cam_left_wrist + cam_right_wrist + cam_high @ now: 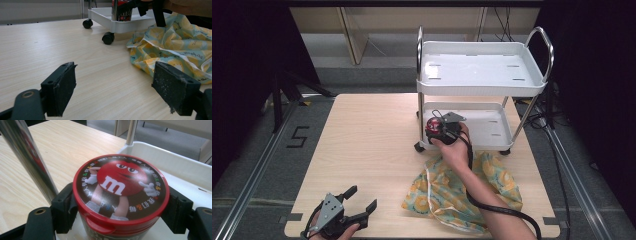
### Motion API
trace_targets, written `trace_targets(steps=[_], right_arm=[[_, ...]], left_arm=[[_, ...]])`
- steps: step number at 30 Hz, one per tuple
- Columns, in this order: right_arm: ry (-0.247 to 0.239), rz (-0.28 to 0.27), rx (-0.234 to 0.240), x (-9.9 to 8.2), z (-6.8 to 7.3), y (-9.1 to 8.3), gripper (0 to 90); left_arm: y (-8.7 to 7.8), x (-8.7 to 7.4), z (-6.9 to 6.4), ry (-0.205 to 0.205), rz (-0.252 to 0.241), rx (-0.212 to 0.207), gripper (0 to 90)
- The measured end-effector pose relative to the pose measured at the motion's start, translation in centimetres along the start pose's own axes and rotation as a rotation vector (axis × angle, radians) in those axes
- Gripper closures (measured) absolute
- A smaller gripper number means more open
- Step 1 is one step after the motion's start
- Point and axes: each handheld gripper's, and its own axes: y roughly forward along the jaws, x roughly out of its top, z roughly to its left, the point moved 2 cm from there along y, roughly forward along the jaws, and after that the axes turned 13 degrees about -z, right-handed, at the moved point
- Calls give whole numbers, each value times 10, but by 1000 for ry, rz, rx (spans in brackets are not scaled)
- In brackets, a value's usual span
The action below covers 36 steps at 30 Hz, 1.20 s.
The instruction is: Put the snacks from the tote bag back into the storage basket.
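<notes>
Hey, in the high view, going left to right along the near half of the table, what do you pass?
Left gripper → yellow patterned bag → black cable.

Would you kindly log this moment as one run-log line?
right gripper: shut on M&M's tub, at cart's lower tray | left gripper: open, idle on table | drawstring bag: flat
</notes>
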Motion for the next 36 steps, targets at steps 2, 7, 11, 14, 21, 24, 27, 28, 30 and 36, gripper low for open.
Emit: trace_targets(steps=[2, 7, 11, 14, 21, 24, 27, 28, 30, 36], right_arm=[[-4, 6, -8, -1, 0, 1, 264], [12, 17, -19, -4, 0, 1, 264], [11, 20, -11, -6, 0, 2, 263], [12, 23, -7, -6, 1, 3, 263], [22, 32, 0, -7, 2, 3, 259], [25, 31, -2, -6, 2, 2, 246], [14, 47, -23, -6, 2, 2, 190], [14, 49, -21, -6, 3, 1, 180], [19, 62, -13, -6, 3, 1, 172], [55, 78, -28, -2, 6, -6, 158]], left_arm=[[0, 0, 0, 0, 1, -1, 183], [0, 0, 0, 0, 0, -1, 183], [0, 0, 0, 1, 0, -2, 183], [0, 0, 0, -2, -1, -2, 183], [0, 0, 0, -2, 1, -3, 183], [0, 0, -1, -2, 8, -2, 183], [3, -1, 0, -4, -4, -18, 182], [3, -1, 0, -3, -4, -18, 182], [3, -1, 0, -3, -5, -17, 181], [3, -1, -1, -8, -1, -11, 179]])
